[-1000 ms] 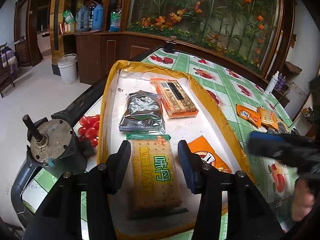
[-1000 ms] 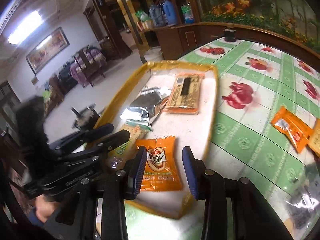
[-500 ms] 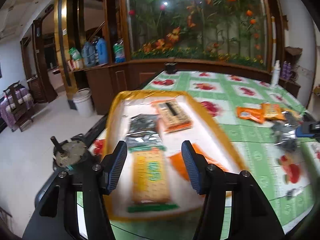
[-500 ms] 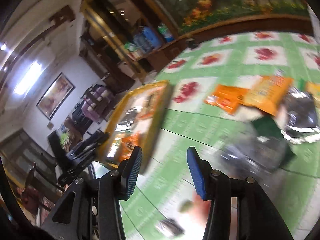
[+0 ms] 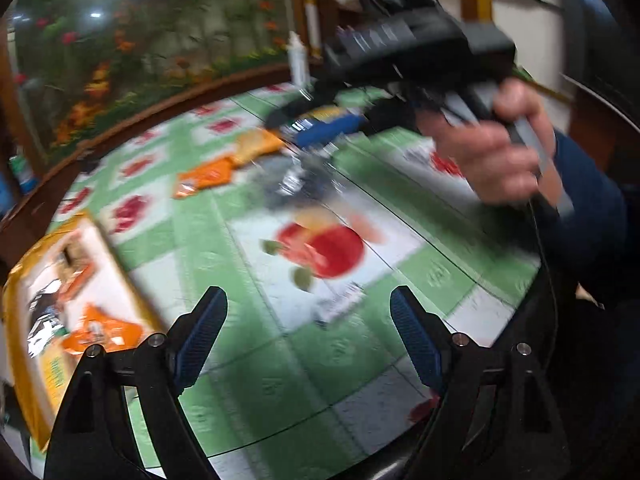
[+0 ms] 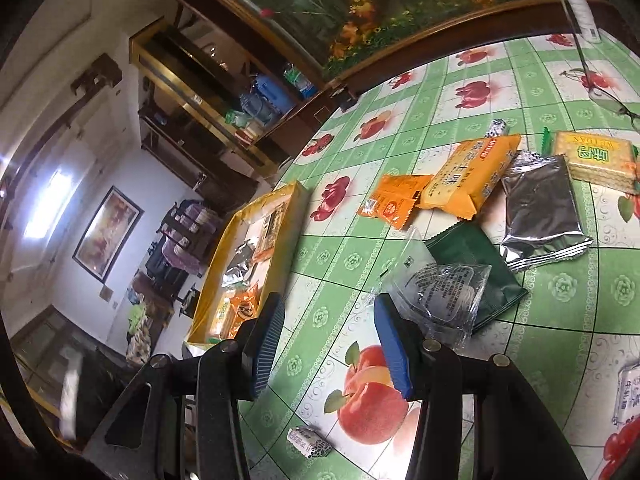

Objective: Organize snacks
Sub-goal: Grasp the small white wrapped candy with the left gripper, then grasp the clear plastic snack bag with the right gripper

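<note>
Green tablecloth: both grippers, left and right, wide open and empty, have swung from the tray toward loose snacks ahead.

A: What do the grippers look like?
B: Left gripper and right gripper: black frames, silver screws, ribbed blue pads.
A: And the person?
B: Bare hand, navy sleeve.

Between the yellow tray and the pile of snacks, a wide strip of the green tablecloth has nothing on it. A clear plastic wrapper lies right next to the right gripper, on top of a dark green packet. A silver packet and orange packets crowd the far side. A small candy lies near the table edge.
</note>
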